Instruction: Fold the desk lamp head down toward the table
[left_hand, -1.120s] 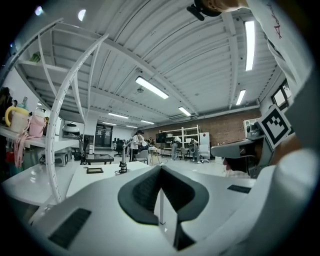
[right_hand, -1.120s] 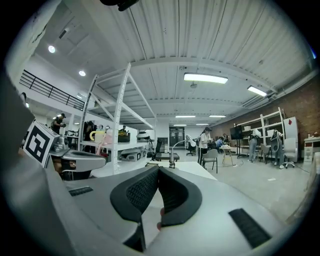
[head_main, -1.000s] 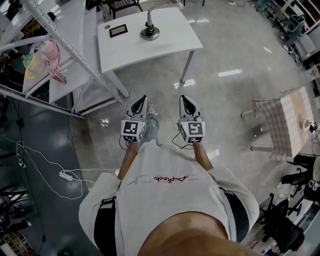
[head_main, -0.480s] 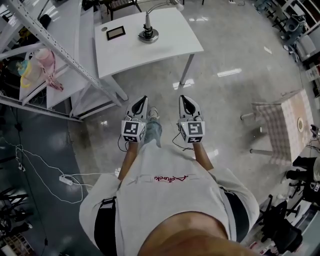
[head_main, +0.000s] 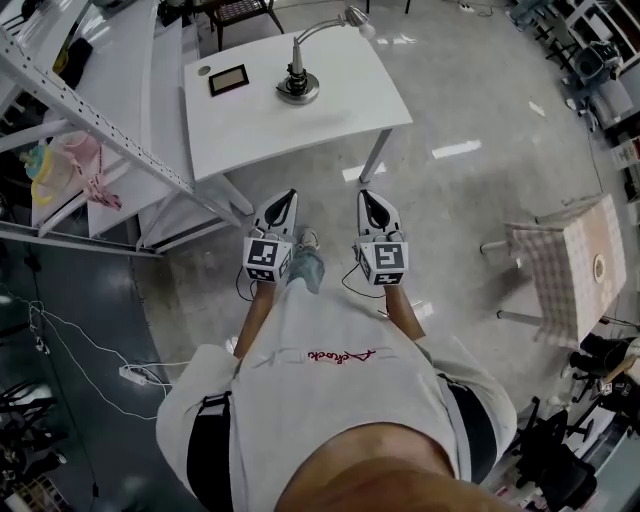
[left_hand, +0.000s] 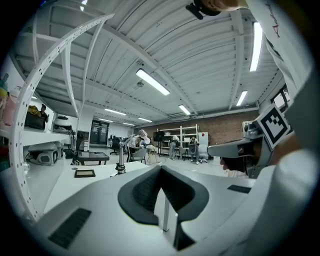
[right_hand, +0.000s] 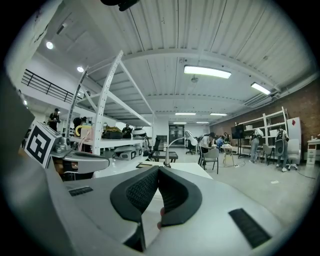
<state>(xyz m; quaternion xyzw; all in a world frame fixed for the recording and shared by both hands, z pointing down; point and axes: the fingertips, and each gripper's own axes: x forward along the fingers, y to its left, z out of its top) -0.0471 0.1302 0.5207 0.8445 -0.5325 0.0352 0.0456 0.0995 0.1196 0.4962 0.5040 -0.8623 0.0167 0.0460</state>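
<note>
Lamp (head_main: 297, 72) upright on table (head_main: 345, 110), head up, well ahead of both claws; L gripper (head_main: 288, 198) & R gripper (head_main: 366, 198) side by side over floor (head_main: 450, 200), jaws closed, both empty.

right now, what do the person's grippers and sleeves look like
The left gripper and the right gripper are pale grey wedges tapering to a point, with dark ribbed pads lining the jaws. Each carries a cube with black-and-white square markers at its rear, and a thin dark cable below. The person wears a white short-sleeved shirt with red script.
</note>
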